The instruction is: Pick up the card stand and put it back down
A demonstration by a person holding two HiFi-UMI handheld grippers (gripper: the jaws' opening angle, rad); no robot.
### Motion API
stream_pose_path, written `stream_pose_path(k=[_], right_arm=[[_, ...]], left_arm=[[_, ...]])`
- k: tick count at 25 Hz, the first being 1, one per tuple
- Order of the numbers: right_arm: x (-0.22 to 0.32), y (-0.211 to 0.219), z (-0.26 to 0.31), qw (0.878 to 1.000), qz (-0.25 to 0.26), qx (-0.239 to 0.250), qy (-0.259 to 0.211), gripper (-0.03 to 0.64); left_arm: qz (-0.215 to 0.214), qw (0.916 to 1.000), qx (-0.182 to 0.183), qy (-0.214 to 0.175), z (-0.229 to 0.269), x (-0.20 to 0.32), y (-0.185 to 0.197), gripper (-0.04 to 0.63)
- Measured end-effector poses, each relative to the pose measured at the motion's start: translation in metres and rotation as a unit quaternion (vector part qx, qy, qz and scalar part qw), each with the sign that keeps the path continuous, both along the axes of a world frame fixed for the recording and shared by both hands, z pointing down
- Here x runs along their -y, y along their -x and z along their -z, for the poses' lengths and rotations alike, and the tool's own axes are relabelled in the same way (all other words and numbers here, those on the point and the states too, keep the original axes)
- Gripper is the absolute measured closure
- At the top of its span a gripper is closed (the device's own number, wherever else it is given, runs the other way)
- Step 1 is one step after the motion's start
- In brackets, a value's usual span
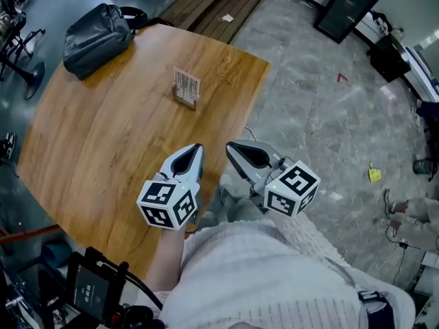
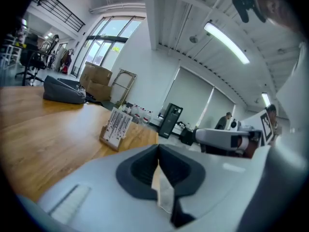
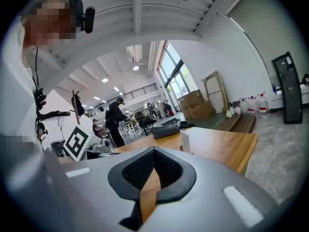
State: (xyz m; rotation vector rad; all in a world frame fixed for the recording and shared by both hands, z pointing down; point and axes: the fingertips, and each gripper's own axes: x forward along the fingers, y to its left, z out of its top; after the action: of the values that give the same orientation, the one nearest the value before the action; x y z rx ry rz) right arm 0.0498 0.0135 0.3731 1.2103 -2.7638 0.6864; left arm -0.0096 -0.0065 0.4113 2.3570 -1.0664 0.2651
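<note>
Two grippers, both closed and empty: that is my starting point. In the head view, the left gripper [image 1: 195,151] and right gripper [image 1: 232,147] hang side by side over the near edge of the table [image 1: 82,156], tips pointing toward the stand [image 1: 186,88]. It sits upright on the wood, well ahead of both and untouched. A bag [image 1: 99,38] lies at the far left corner, well apart from it.

In the left gripper view, the jaws meet at their tips with nothing between them. The stand shows ahead and to the left, its broad face turned partly toward me, its foot flat on the table.

In the right gripper view, the jaws are likewise pressed together. Here the stand looks narrow, nearly edge-on, just right of centre.

I judge the pick-up has not begun and this is the reach. I'd use the right gripper, since its jaws seem better lined up to straddle the thin side. I'd spread them before arriving, come in low and close gently low on the stand — it looks light and easy to tip. Then I'd lift straight, keep it upright and set it down flat before letting go.
</note>
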Motion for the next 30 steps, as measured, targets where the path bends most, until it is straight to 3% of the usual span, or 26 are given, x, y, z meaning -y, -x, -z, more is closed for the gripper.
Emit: stream_pose_path(k=[8, 25, 30], right_arm=[[0.067, -0.002, -0.009, 0.999, 0.052, -0.006, 0.008, 0.617], [0.112, 0.023, -0.043, 0.995, 0.077, -0.044, 0.045, 0.617], [0.132, 0.024, -0.058, 0.991, 0.085, -0.088, 0.048, 0.52]], left_arm=[[0.056, 0.9982, 0.021, 0.002, 0.003, 0.049, 0.001, 0.588], [0.081, 0.9958, 0.014, 0.04, -0.023, 0.082, 0.018, 0.588], [0.078, 0.9957, 0.001, 0.05, -0.033, 0.085, 0.014, 0.588]])
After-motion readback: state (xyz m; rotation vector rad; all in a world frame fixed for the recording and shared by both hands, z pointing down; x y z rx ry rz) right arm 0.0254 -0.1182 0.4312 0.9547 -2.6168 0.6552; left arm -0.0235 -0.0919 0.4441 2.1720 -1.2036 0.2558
